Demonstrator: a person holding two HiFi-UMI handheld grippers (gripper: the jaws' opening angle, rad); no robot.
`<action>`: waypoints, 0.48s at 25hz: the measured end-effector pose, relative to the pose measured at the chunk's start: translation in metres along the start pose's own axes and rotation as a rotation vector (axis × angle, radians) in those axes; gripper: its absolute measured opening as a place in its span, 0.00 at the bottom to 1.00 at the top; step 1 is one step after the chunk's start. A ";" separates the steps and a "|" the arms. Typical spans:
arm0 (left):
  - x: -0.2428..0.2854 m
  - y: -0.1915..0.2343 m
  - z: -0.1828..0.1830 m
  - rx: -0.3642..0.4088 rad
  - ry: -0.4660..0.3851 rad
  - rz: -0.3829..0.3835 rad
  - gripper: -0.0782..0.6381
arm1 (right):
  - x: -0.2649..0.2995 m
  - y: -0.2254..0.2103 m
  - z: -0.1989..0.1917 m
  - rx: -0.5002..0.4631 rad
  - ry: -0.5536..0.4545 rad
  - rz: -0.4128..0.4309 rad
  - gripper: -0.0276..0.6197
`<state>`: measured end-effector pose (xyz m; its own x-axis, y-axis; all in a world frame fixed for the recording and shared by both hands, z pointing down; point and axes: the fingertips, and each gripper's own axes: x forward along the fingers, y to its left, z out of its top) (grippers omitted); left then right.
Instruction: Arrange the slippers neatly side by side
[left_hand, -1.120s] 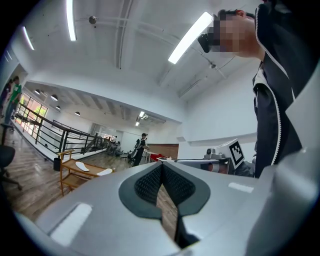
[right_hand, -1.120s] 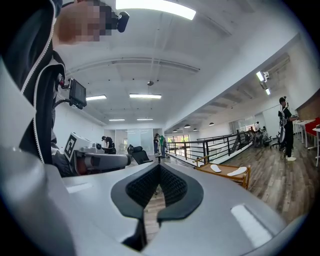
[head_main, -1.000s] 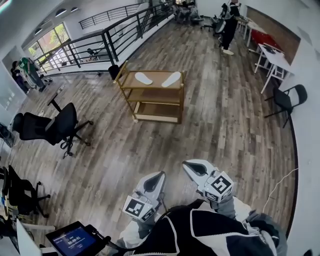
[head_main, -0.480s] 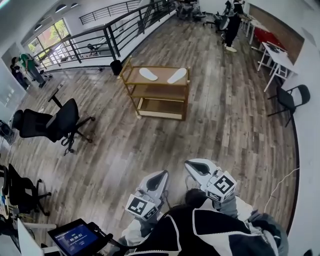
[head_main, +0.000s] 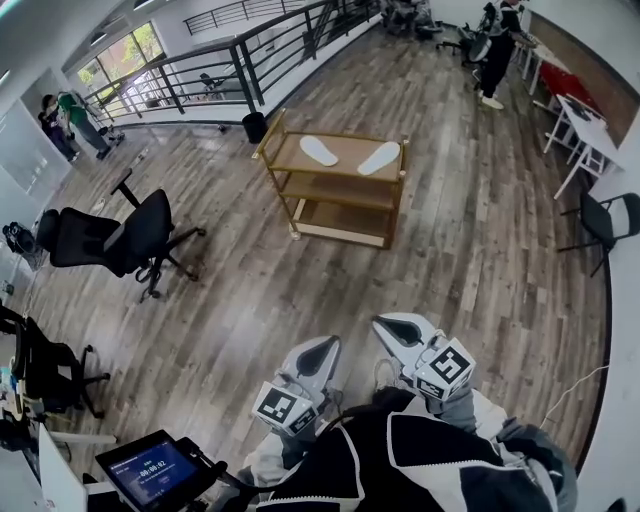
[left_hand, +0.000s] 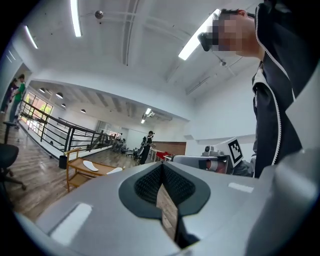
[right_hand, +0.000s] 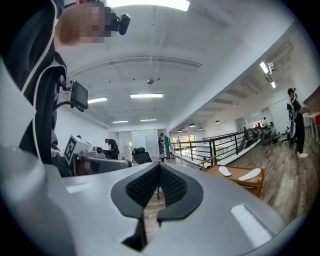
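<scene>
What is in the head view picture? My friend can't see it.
A wooden cart stands on a wood floor with two white slippers lying apart on its top shelf. Nearer, the person holds the left gripper and right gripper, jaws shut and empty. A black office chair stands left.

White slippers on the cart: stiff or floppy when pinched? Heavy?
Probably light: the left slipper and right slipper look thin, flat on the cart. Likely sag if pinched at one end. Lying flat, they should slide, not roll.
</scene>
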<state>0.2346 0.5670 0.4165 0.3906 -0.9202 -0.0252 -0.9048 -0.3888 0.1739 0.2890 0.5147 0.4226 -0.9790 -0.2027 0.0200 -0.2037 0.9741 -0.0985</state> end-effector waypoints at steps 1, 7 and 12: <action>0.009 0.006 0.003 0.003 -0.002 0.006 0.13 | 0.005 -0.009 0.003 -0.001 -0.002 0.012 0.05; 0.073 0.029 0.018 0.019 -0.011 0.015 0.13 | 0.023 -0.069 0.020 -0.017 -0.010 0.046 0.05; 0.125 0.045 0.024 0.030 -0.022 0.012 0.13 | 0.025 -0.122 0.027 -0.019 -0.012 0.047 0.05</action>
<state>0.2389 0.4331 0.3981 0.3758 -0.9256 -0.0453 -0.9142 -0.3783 0.1450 0.2892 0.3882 0.4087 -0.9875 -0.1577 0.0042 -0.1575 0.9843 -0.0797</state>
